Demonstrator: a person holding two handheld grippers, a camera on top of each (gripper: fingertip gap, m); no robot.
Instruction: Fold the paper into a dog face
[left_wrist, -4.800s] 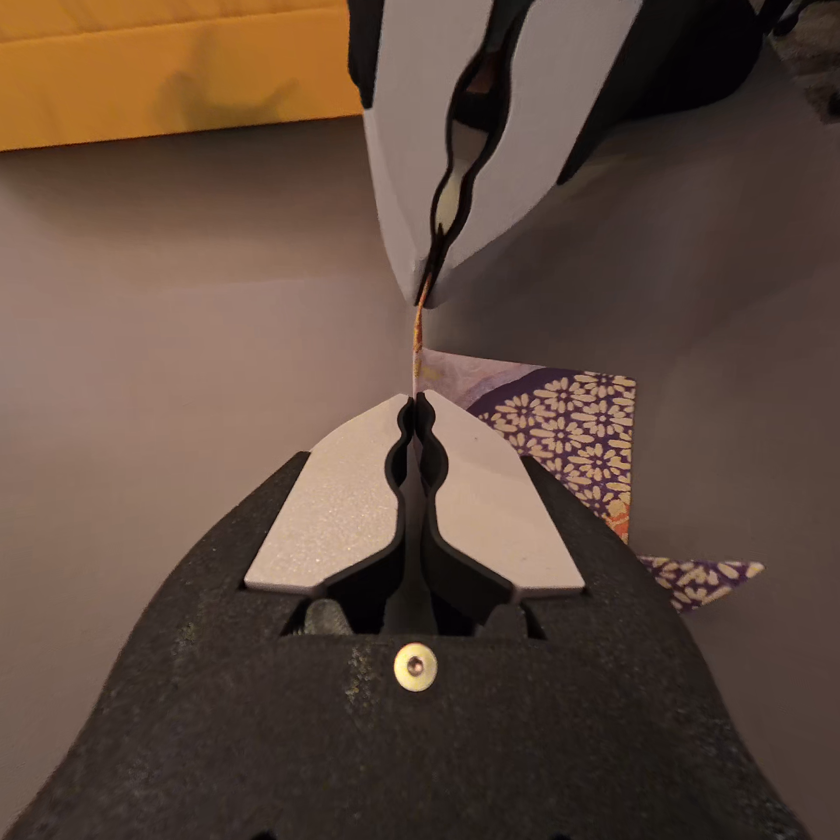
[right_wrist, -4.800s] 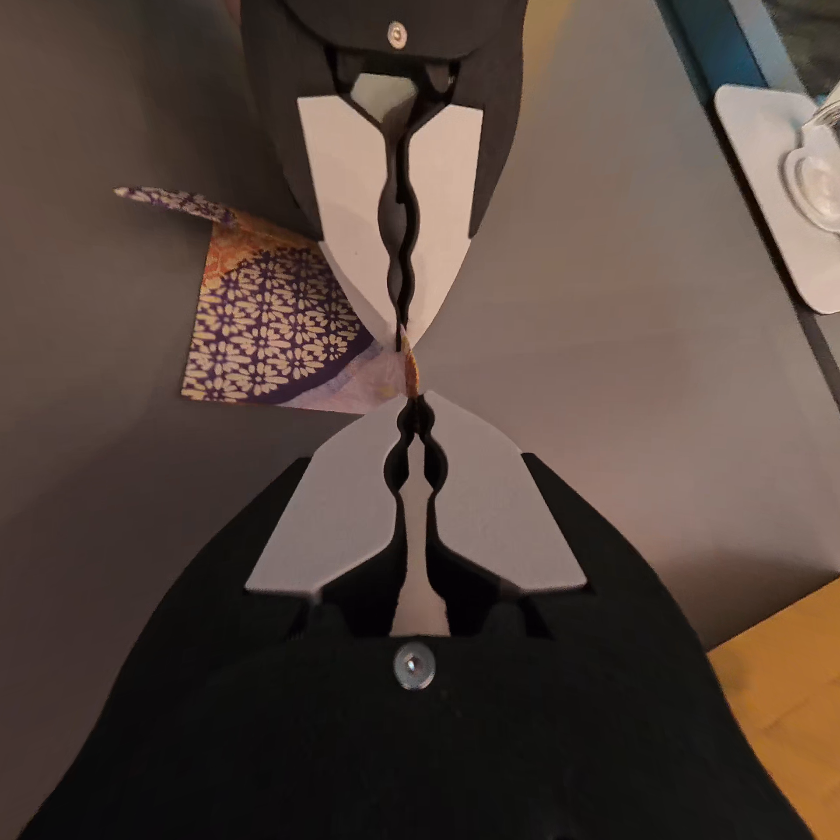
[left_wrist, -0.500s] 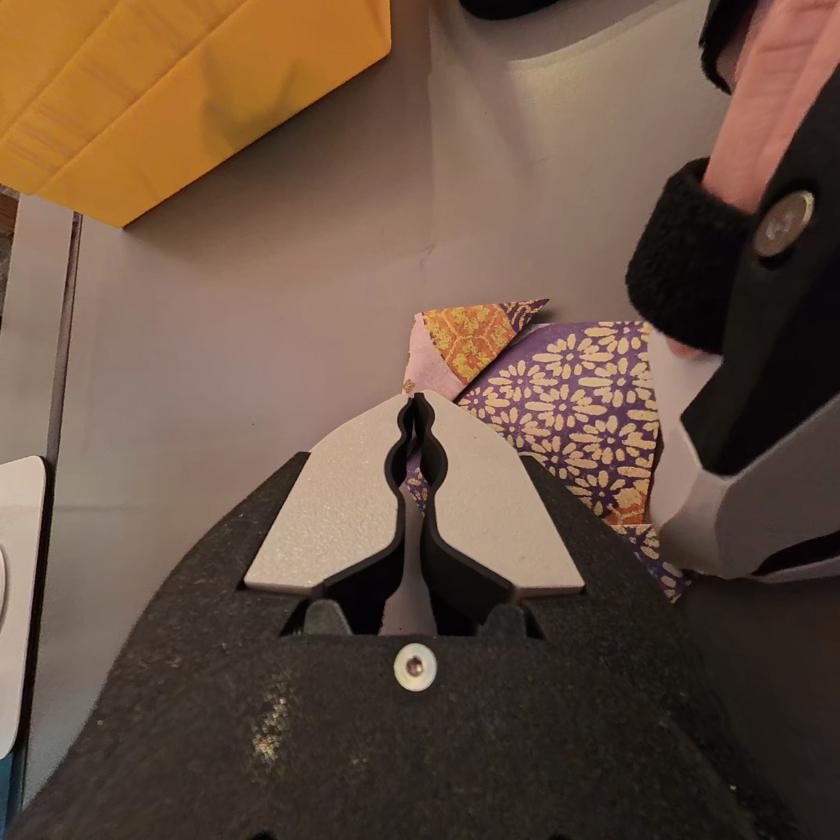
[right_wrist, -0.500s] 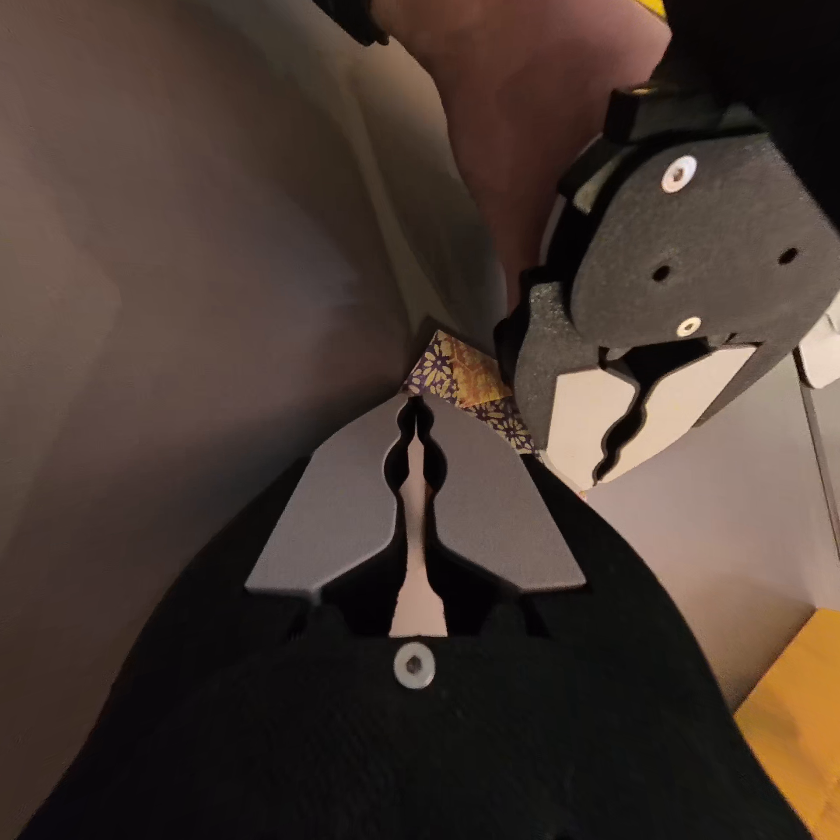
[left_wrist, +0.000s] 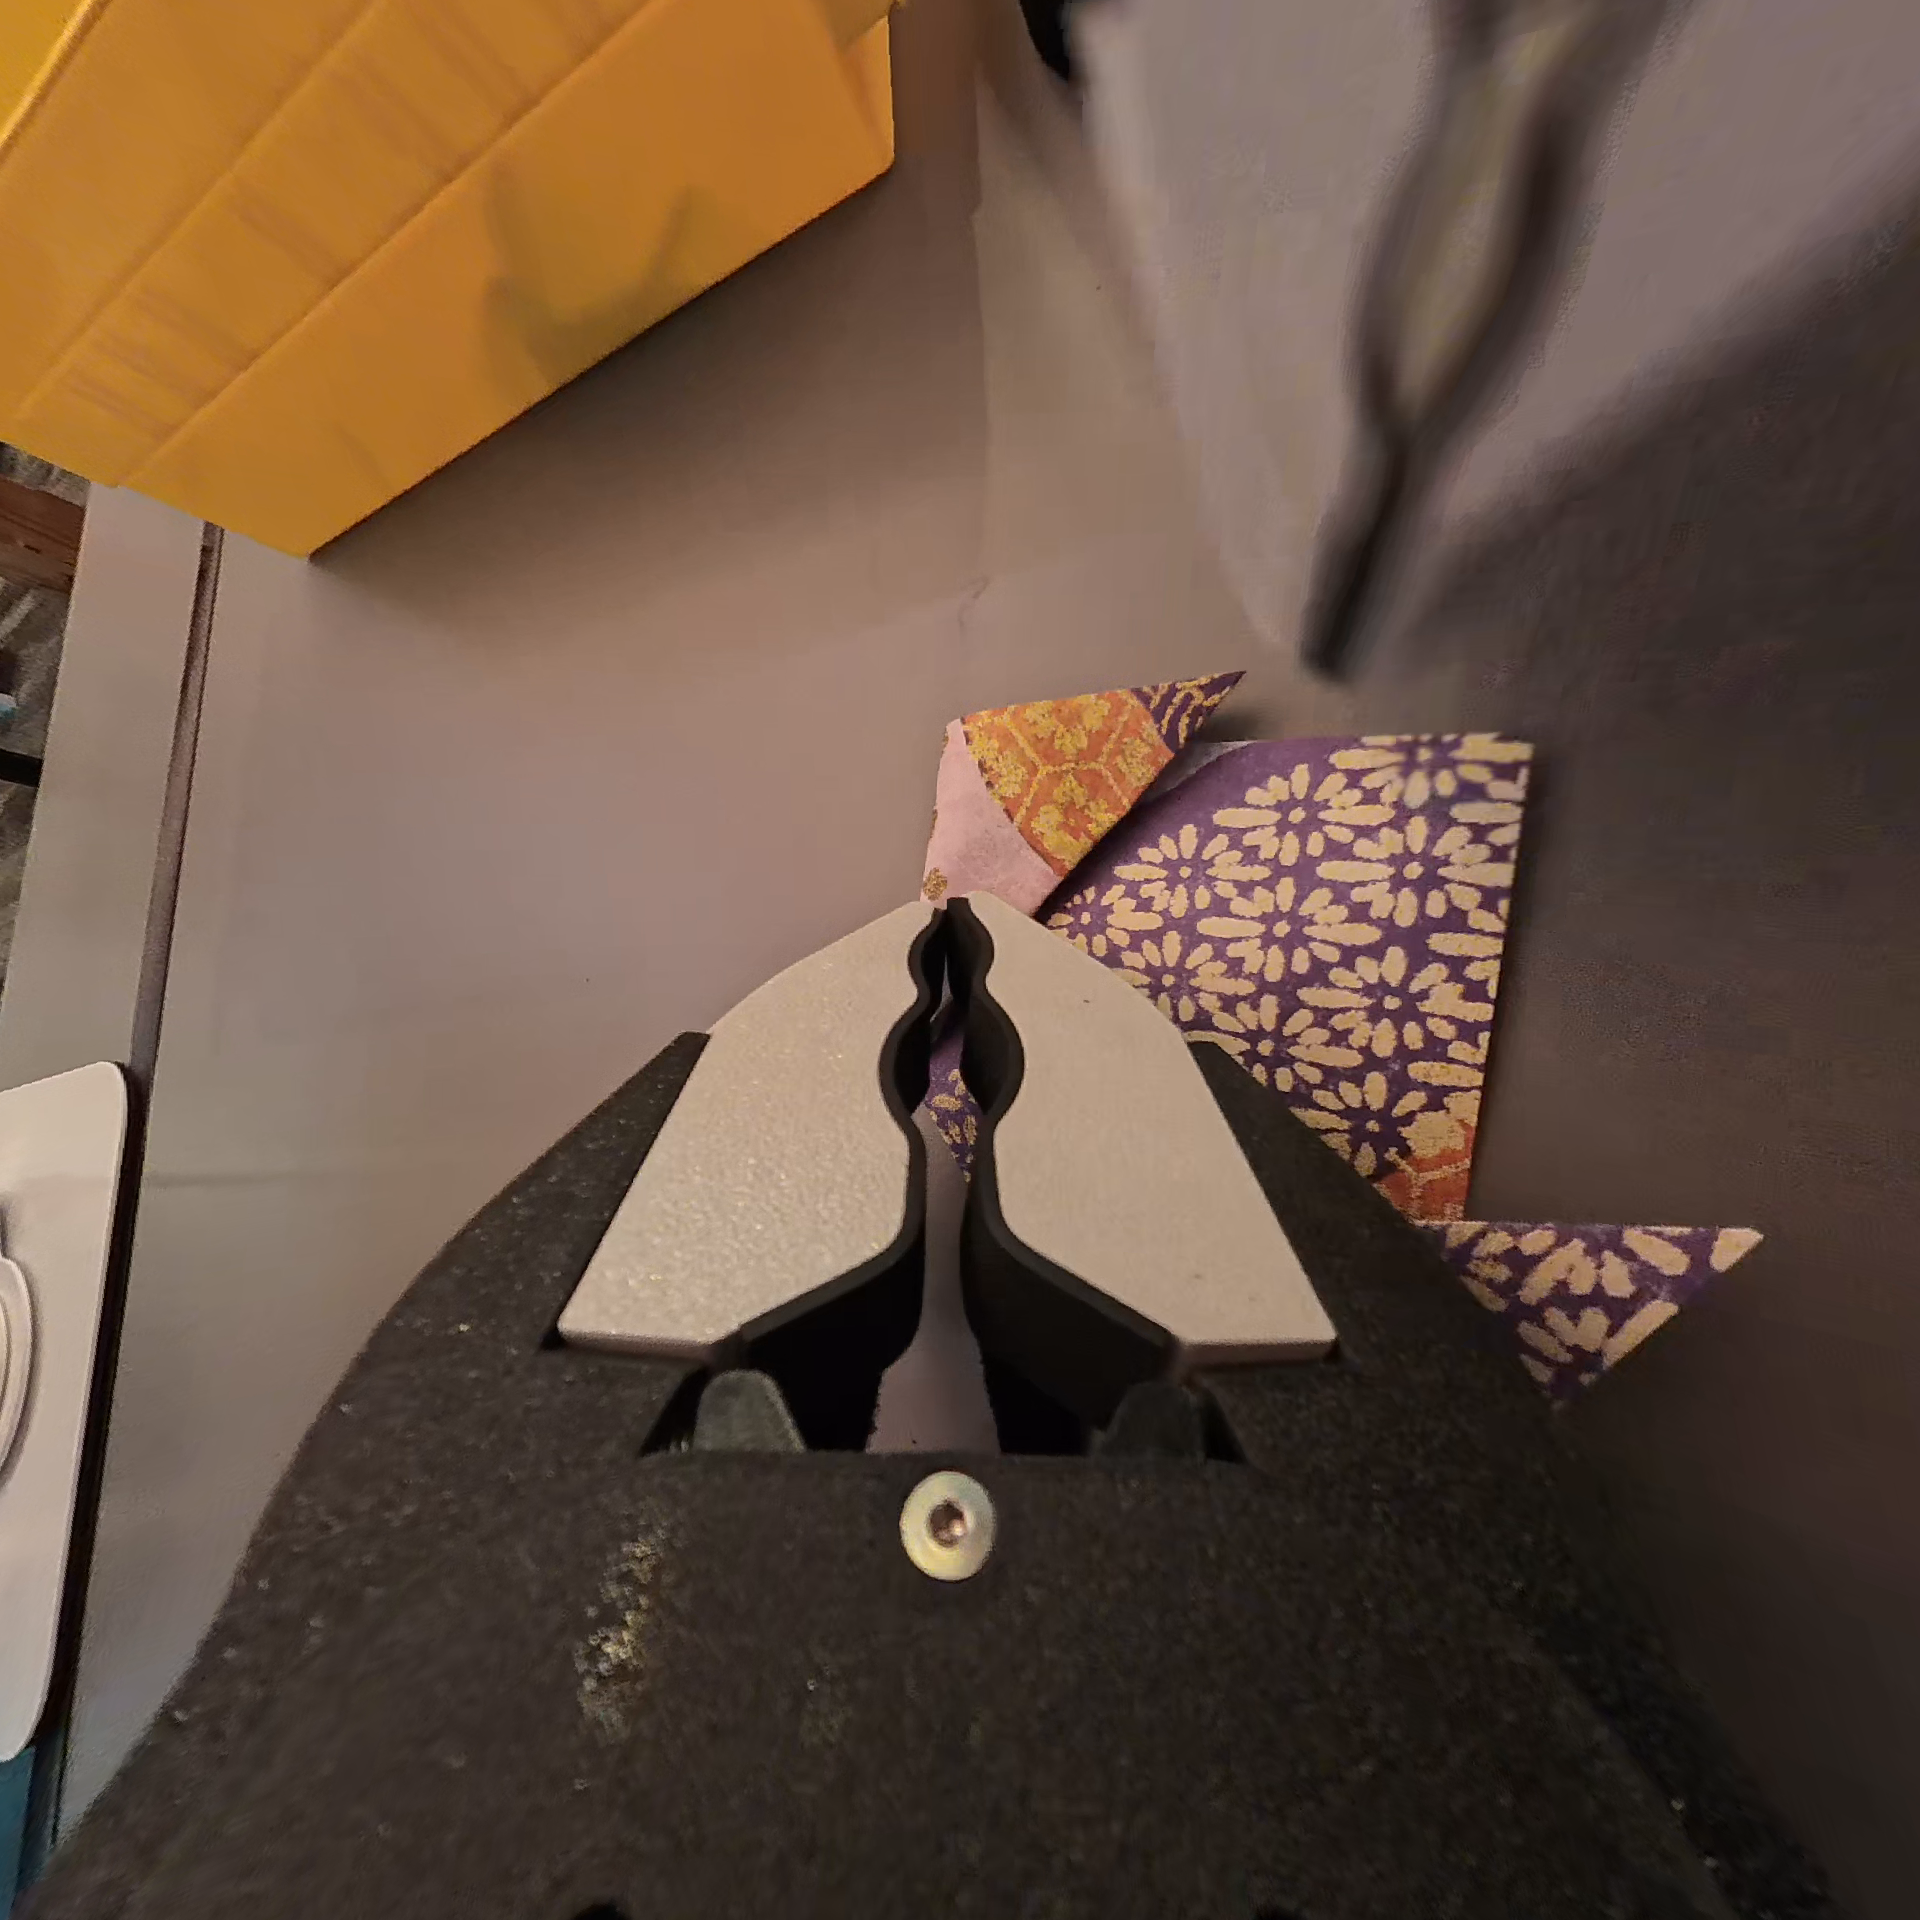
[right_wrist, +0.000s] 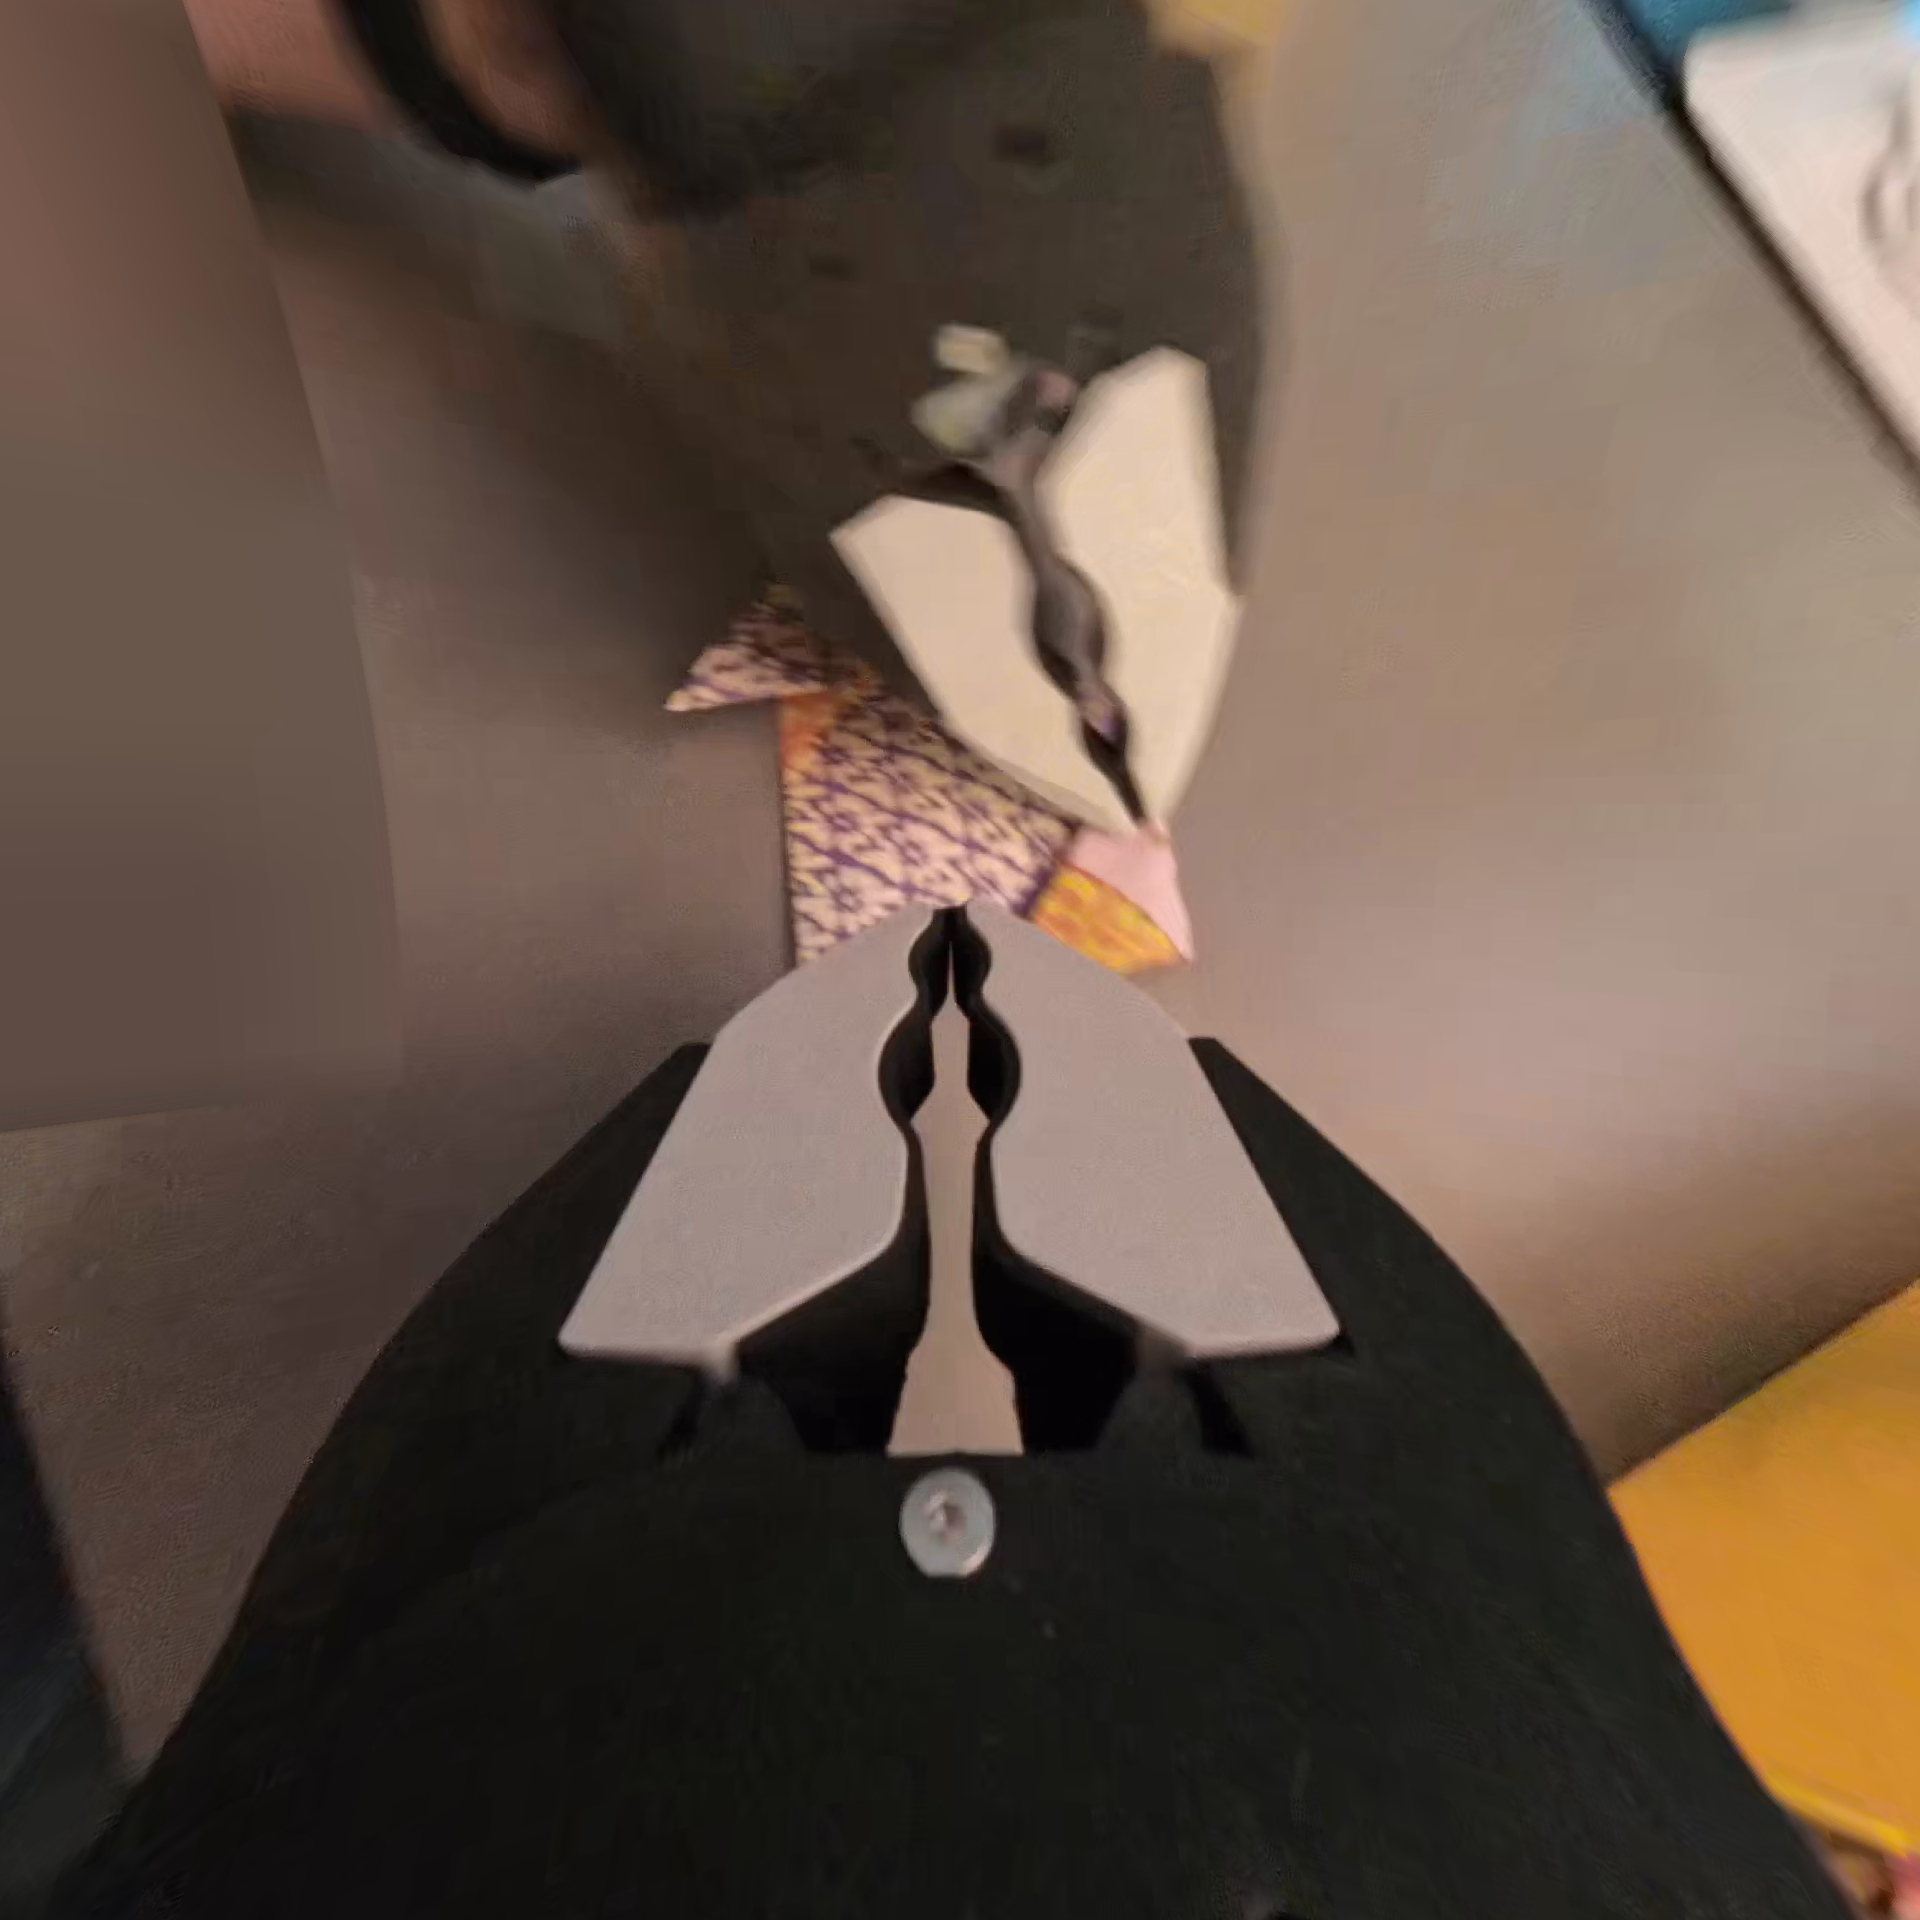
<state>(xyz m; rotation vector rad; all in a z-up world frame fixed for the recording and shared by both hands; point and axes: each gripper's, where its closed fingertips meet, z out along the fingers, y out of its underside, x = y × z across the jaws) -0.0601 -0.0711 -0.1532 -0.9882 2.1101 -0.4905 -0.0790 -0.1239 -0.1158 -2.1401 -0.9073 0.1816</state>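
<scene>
The paper (left_wrist: 1340, 935) is lying flat on the grey bench (left_wrist: 540, 831), both ear flaps already being shown folded out. The left gripper (left_wrist: 948, 914) is being kept closed over its near-left edge; the right gripper (right_wrist: 951, 920), closed and empty, is being held above. Face details are judged outstanding.

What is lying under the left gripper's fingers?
Under the left gripper lies the folded patterned paper on the grey table. Purple print shows through the finger gap. The fingers and black body cover the paper's near-left part.
</scene>
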